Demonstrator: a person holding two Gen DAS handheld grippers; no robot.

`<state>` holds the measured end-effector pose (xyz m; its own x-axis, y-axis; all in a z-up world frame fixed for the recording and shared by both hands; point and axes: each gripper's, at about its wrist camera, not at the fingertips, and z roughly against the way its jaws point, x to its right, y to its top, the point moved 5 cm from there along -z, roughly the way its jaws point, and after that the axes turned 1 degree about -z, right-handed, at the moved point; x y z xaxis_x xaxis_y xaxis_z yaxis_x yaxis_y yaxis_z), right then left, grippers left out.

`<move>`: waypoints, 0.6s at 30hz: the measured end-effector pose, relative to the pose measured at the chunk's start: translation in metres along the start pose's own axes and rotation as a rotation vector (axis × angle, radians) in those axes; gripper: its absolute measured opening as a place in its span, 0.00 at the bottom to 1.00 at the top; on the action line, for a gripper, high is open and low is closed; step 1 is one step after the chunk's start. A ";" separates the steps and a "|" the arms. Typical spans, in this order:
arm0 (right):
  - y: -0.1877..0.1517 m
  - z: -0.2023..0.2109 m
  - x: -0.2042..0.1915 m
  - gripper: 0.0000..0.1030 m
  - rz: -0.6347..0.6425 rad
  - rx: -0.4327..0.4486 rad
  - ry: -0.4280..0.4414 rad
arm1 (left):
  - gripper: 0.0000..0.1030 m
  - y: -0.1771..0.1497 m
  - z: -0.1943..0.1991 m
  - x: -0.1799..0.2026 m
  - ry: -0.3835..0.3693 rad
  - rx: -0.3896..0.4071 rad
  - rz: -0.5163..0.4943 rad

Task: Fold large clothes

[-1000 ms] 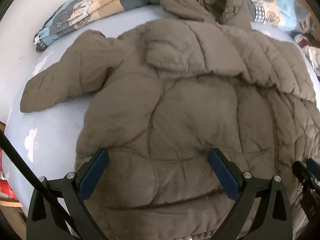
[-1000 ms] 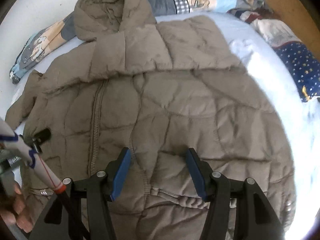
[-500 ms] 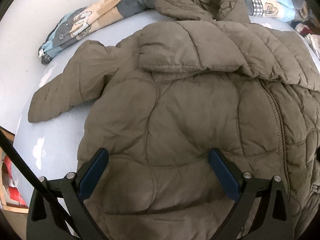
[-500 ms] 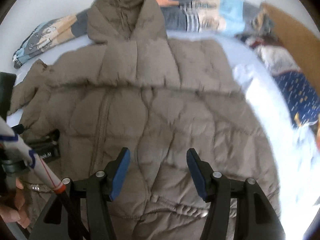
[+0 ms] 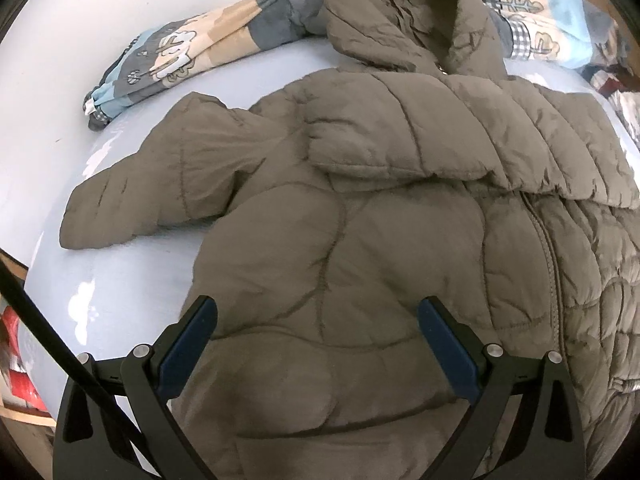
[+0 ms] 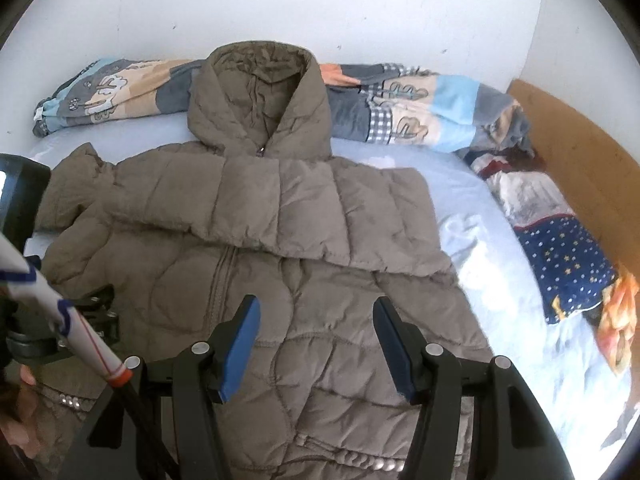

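The bed (image 6: pixel 472 216), covered in a pale blue sheet, carries everything here; a patterned quilt (image 6: pixel 416 112) lies rolled along the wall behind, and other fabrics, one dark blue with stars (image 6: pixel 568 256), sit at the right edge. The jacket (image 5: pixel 360 240), a puffy brown hooded one, lies front up in the middle of the bed with its zip closed; the hood (image 6: pixel 260 96) points toward the wall; the right-hand sleeve (image 6: pixel 320 216) is already folded across the chest, while the left sleeve (image 5: pixel 152 200) lies out on the sheet.

The left claw (image 5: pixel 316 320) hangs open above the lower left part of the jacket, gripping nothing; the right claw (image 6: pixel 316 324) hangs open above the lower right part, also gripping nothing; neither appears to touch the fabric, though the fisheye makes that hard to judge.

The step in hand is probably the fold of the remaining sleeve. To do it well, the left claw should take the sleeve near its cuff rather than mid-length, since padded fabric bulges and slips from a shallow bite; it should carry the cuff across so it lands flat over the folded sleeve, level with it; the right claw could press on the chest so the body does not drag along; trapped air may make the fold spring back, so a short press afterwards would likely help.
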<state>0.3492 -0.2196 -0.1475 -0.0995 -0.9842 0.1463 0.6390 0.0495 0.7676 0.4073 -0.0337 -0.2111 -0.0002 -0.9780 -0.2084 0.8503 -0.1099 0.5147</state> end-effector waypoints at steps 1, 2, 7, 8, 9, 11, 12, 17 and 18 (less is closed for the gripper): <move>0.000 0.001 0.000 0.61 0.007 0.007 -0.008 | 0.97 0.001 0.000 -0.001 0.000 0.002 0.005; 0.001 0.002 0.000 0.61 0.010 0.015 -0.015 | 0.97 0.001 0.001 -0.003 -0.001 0.004 0.009; 0.002 0.005 0.003 0.61 0.003 0.024 -0.019 | 0.97 0.002 0.003 -0.009 -0.003 0.007 0.027; 0.002 0.005 0.003 0.61 0.002 0.025 -0.020 | 0.97 0.002 0.003 -0.009 -0.003 0.006 0.028; 0.003 0.005 0.004 0.61 0.001 0.025 -0.021 | 0.97 0.003 0.002 -0.010 -0.001 0.005 0.030; 0.003 0.005 0.005 0.61 -0.002 0.025 -0.022 | 0.97 0.003 0.001 -0.011 0.001 0.003 0.034; 0.004 0.005 0.006 0.61 -0.005 0.024 -0.023 | 0.97 0.003 0.000 -0.011 0.001 0.000 0.034; 0.006 0.003 0.004 0.61 -0.009 0.022 -0.021 | 0.97 -0.001 -0.010 -0.014 0.008 -0.029 0.028; 0.007 0.003 0.003 0.61 -0.008 0.022 -0.019 | 0.97 -0.001 -0.011 -0.016 0.004 -0.033 0.033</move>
<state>0.3511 -0.2215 -0.1398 -0.1189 -0.9812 0.1522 0.6213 0.0460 0.7822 0.4125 -0.0165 -0.2173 0.0301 -0.9802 -0.1957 0.8665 -0.0721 0.4939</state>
